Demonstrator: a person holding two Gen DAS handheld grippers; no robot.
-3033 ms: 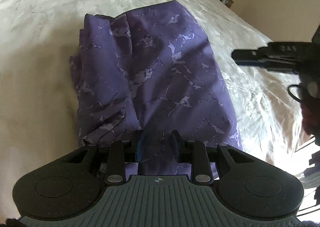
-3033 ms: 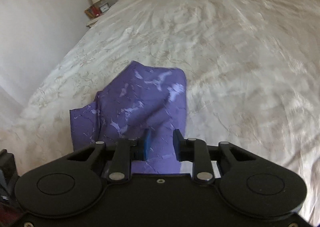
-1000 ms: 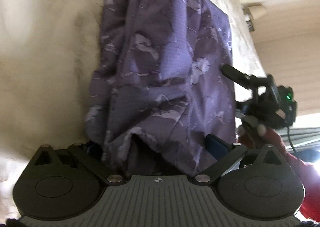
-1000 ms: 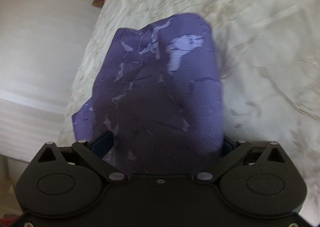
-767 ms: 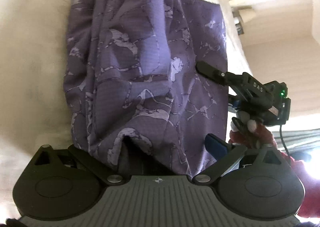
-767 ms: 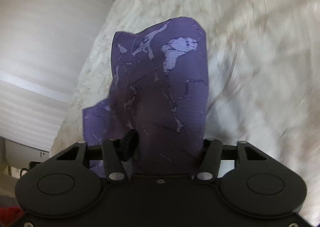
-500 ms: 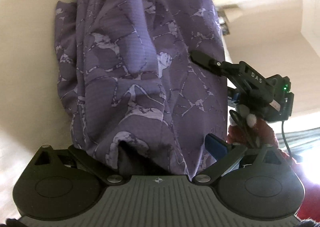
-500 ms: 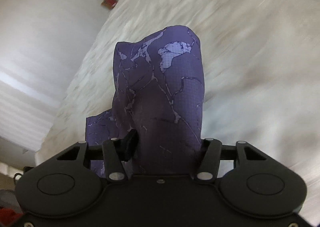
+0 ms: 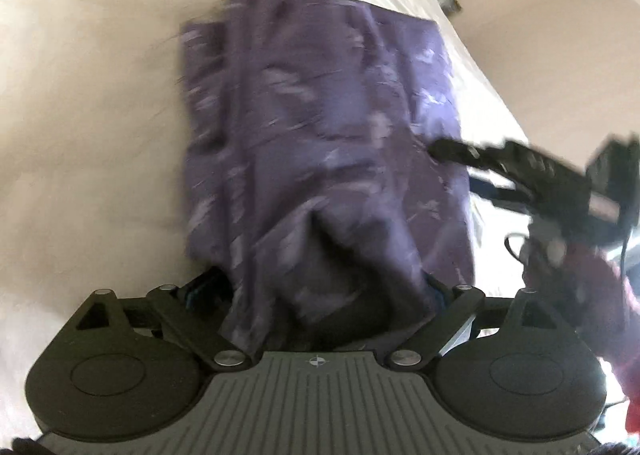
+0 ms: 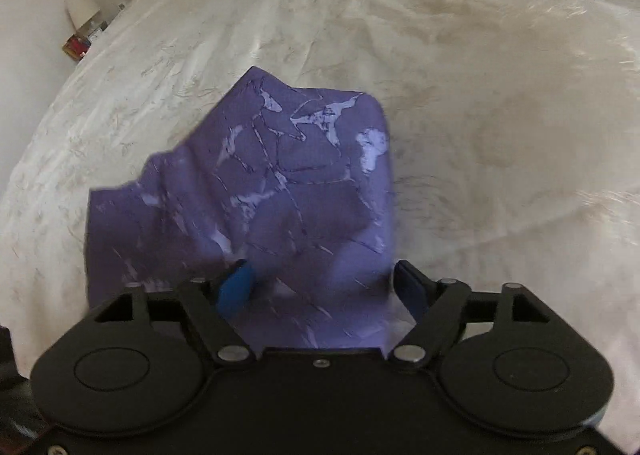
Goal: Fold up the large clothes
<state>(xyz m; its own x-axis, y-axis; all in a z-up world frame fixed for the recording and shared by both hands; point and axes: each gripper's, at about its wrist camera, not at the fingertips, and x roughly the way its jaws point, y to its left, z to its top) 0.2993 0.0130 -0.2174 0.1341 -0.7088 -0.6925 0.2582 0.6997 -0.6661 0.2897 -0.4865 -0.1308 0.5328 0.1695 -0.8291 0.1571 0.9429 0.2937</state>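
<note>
Purple garment, dark violet with a pale cracked, marble-like print, lies folded into a thick, roughly rectangular bundle on the bed, whose cream cover has a faint leafy pattern. Left wrist view is motion-blurred; the print reads only as streaks. Near end of the bundle is bunched into several layers with a deep fold in the middle; the left edge shows stacked pleats, the right edge runs straighter toward the far end.

Left claw: jaws set wide and closing, near end of the garment bunched between them. Cloth hides most of both fingers, so contact with the pads cannot be confirmed. Claw points down and forward over the bed.

Right claw: jaws wide apart and opening, blue pads visible either side of the cloth. The left pad sits against a fold; the right pad stands just clear of the garment's right edge. No pinch visible. In this view the garment spreads away to the far left, its far corner peaked.

From the left wrist view, the right claw reaches in from the right, its tip at the garment's right edge. A hand in a red sleeve carries it.

Far left in the right wrist view: a bedside stand with small items, blurred.
</note>
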